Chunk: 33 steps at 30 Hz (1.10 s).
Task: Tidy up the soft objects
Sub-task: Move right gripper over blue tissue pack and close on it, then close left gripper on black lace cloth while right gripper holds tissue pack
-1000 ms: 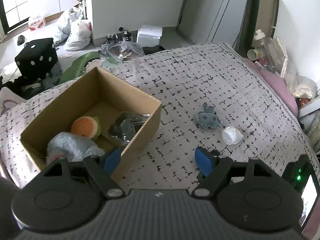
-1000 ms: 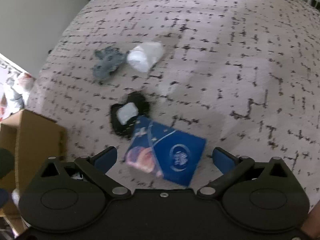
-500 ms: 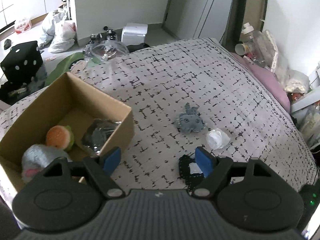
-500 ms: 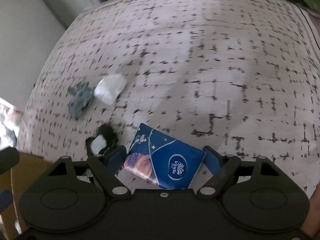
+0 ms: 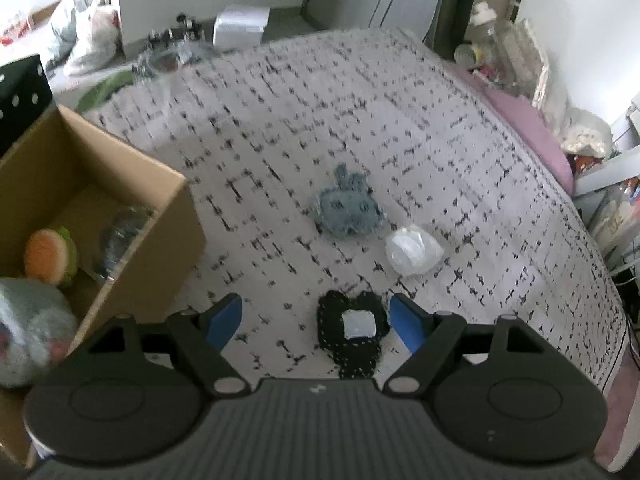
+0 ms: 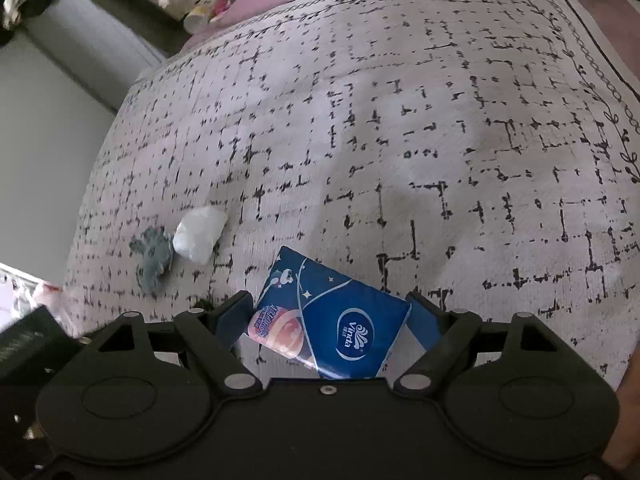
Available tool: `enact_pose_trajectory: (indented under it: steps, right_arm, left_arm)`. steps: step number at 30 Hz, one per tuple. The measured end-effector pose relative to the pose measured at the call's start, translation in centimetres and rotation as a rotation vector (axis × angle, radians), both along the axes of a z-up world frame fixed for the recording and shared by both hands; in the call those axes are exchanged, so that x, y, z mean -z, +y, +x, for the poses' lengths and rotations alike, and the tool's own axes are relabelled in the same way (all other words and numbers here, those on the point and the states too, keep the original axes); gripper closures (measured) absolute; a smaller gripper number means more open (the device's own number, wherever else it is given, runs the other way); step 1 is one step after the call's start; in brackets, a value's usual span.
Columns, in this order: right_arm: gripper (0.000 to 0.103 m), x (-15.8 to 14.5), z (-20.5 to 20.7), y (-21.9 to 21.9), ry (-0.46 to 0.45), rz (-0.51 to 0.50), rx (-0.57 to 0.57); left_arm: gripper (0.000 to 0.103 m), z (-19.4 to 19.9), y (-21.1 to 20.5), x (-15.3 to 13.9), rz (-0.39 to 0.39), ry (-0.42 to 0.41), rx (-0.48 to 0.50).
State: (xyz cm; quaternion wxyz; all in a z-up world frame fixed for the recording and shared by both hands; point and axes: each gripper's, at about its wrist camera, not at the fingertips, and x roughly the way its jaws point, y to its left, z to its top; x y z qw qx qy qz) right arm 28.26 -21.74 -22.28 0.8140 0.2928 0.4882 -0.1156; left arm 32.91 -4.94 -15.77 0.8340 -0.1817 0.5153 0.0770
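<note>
Right tool (image 6: pixel 330 322) seemingly clamps blue "Vinda" tissue pack (image 6: pixel 340 328).

- The cardboard box (image 5: pixel 132 216) stands at the bed's (image 5: pixel 460 152) left.
- The plush toy (image 5: pixel 347 208) lies right of it.
- The crumpled bag (image 5: pixel 412 251) lies just right of the toy.
- The knitted piece (image 5: pixel 352 336) lies nearer.

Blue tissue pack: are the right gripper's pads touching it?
Touching. The right wrist view shows both pads of the right gripper pressed against the blue tissue pack's sides.

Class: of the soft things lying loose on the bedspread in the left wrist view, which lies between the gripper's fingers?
The black crocheted pouch with a pale square patch; the grey-blue plush toy and white crumpled bundle lie farther off.
</note>
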Motion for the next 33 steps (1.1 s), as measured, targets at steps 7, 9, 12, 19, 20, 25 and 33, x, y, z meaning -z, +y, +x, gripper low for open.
enact_pose_trajectory:
  steps: [7,9,12,19,20,25,33]
  right_arm:
    - [0.022,-0.5,0.9,-0.8,-0.026,0.011,0.038]
    - [0.022,-0.6,1.1,-1.1,-0.03,0.016,0.048]
    - [0.022,-0.5,1.3,-1.5,-0.027,0.012,0.063]
    - [0.023,-0.4,1.6,-1.6,-0.036,0.017,0.067]
    - [0.023,-0.4,1.6,-1.6,-0.04,0.014,0.064]
    - [0.023,-0.5,1.9,-1.5,-0.041,-0.007,0.056]
    - [0.023,-1.2,2.2,-1.3,-0.072,-0.003,0.023]
  left_arm:
    - [0.023,1.2,-1.1,1.8,-0.053,0.043,0.005]
    - [0.024,1.5,-1.4,2.2,-0.058,0.052,0.003]
    - [0.024,2.0,-1.8,2.9,-0.076,0.078,0.023]
    - [0.028,3.2,-2.4,4.0,-0.112,0.109,0.063]
    - [0.029,3.3,-2.4,4.3,-0.123,0.121,0.061]
    - [0.054,3.7,-2.3,5.4,-0.127,0.168,0.048]
    - [0.067,3.1,-1.0,3.6,-0.14,0.13,0.02]
